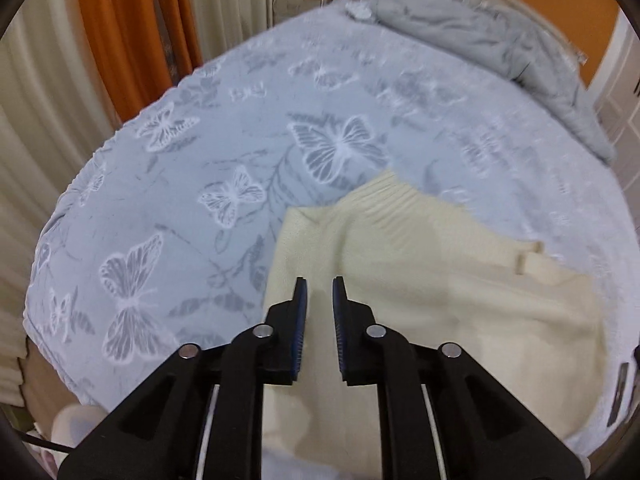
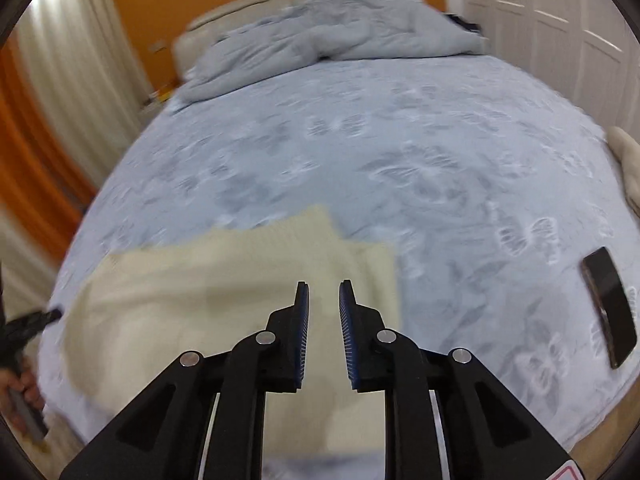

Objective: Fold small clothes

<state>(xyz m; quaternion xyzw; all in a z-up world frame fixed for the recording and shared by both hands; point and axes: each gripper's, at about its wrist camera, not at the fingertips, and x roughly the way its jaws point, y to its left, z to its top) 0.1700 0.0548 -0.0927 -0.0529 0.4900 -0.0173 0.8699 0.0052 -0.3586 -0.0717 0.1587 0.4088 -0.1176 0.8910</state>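
Note:
A cream knit garment [image 1: 440,300] lies flat on the blue butterfly-patterned bedspread [image 1: 180,184], its ribbed part toward the far side. My left gripper [image 1: 320,288] is open and empty, hovering above the garment's left part. In the right wrist view the same cream garment [image 2: 200,300] lies on the bedspread [image 2: 400,152]. My right gripper [image 2: 323,292] is open and empty above the garment's right part, near its right edge.
A rumpled grey duvet [image 2: 328,28] lies at the head of the bed. A black phone [image 2: 610,308] lies on the bedspread to the right. Another cream cloth [image 2: 628,160] sits at the bed's right edge. Curtains [image 1: 120,32] hang to the left, white wardrobe doors [image 2: 560,20] to the right.

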